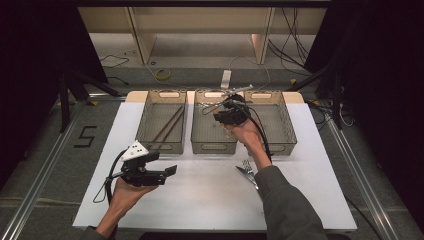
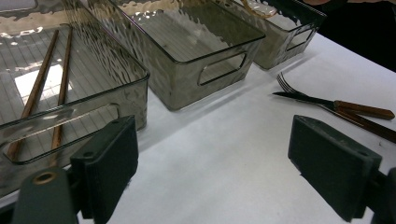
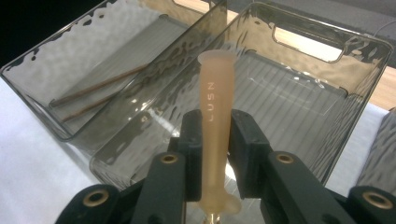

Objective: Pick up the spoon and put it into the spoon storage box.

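My right gripper (image 1: 229, 111) (image 3: 215, 135) is shut on the beige handle (image 3: 212, 93) of a whisk-like utensil, held above the middle basket (image 1: 215, 148) (image 3: 299, 98). Its thin wire loops (image 1: 207, 107) stick out to the left of the gripper. My left gripper (image 1: 171, 170) (image 2: 215, 168) hovers open over the white table (image 1: 200, 195), in front of the left basket (image 1: 161, 146) (image 2: 60, 116), with nothing between its jaws. Two brown chopsticks (image 1: 169, 124) (image 2: 37, 88) (image 3: 93, 88) lie in that left basket.
A third basket (image 1: 286, 125) (image 2: 285, 37) stands at the right. A fork (image 2: 289, 86) and a wooden-handled knife (image 1: 246, 171) (image 2: 336, 105) lie on the table beside the right forearm. Cables run across the floor beyond the table.
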